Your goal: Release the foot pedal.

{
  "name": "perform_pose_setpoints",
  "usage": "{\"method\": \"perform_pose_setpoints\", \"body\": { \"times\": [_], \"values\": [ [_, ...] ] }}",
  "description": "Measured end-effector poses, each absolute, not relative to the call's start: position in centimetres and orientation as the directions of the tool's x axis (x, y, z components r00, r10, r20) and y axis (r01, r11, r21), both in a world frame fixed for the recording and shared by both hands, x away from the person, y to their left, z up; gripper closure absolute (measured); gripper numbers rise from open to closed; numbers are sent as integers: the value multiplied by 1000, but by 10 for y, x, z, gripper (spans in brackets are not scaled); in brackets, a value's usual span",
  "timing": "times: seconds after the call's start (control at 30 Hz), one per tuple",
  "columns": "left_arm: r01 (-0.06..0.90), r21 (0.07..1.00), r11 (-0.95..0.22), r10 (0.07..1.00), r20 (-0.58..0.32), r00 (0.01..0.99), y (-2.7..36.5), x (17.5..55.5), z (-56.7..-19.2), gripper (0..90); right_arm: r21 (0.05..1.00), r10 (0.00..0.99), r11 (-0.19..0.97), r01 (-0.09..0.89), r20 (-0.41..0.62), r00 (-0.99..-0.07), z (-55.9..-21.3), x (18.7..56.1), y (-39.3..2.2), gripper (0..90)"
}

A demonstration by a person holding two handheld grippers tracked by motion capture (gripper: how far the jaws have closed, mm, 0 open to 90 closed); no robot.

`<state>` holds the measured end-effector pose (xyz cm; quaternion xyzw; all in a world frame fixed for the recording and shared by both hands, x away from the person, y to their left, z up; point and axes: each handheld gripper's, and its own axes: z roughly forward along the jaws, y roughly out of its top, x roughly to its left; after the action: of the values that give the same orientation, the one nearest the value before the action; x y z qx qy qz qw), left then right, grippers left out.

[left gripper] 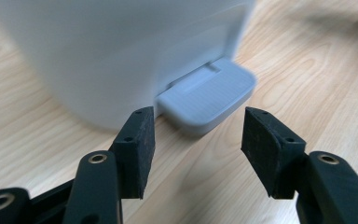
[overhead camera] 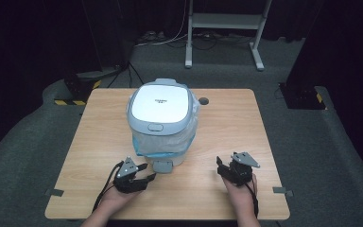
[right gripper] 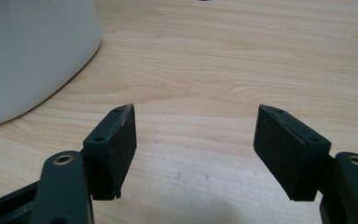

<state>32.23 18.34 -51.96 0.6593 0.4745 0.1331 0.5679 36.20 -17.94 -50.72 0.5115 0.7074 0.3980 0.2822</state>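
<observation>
A white pedal bin [overhead camera: 160,120] with a grey-rimmed lid stands shut at the middle of the wooden table [overhead camera: 227,137]; a clear plastic bag liner hangs over its rim. Its grey foot pedal [overhead camera: 162,166] juts out at the front base. My left gripper [overhead camera: 147,173] rests open just left of the pedal; in the left gripper view the pedal [left gripper: 207,95] lies right ahead of its open fingers [left gripper: 137,149], apart from them. My right gripper [overhead camera: 221,166] stands open on the table to the right, nothing between its pads [right gripper: 116,140], with the bin's wall [right gripper: 32,51] at far left.
A small dark round mark [overhead camera: 203,100] sits on the table behind the bin. Grey tape tabs [overhead camera: 54,192] mark the table's front corners. A white metal stand [overhead camera: 224,28] and black cables lie on the floor beyond the table. Bare wood stretches right of the bin.
</observation>
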Motion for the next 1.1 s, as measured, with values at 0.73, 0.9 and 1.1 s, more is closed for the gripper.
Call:
{"method": "perform_pose_setpoints", "body": {
  "times": [0.73, 0.9, 1.1],
  "values": [
    [515, 823, 240, 917, -366, 159, 299, 341, -538, 281, 731, 918, 270, 627, 0, -396, -525, 398, -148, 295],
    [514, 825, 235, 921, -358, 152, 300, 340, -538, 286, 723, 911, 296, 624, -18, -412, -527, 398, -140, 291],
    [516, 824, 235, 921, -358, 151, 301, 340, -538, 298, 722, 912, 293, 627, -14, -409, -527, 398, -139, 290]
  ]
}}
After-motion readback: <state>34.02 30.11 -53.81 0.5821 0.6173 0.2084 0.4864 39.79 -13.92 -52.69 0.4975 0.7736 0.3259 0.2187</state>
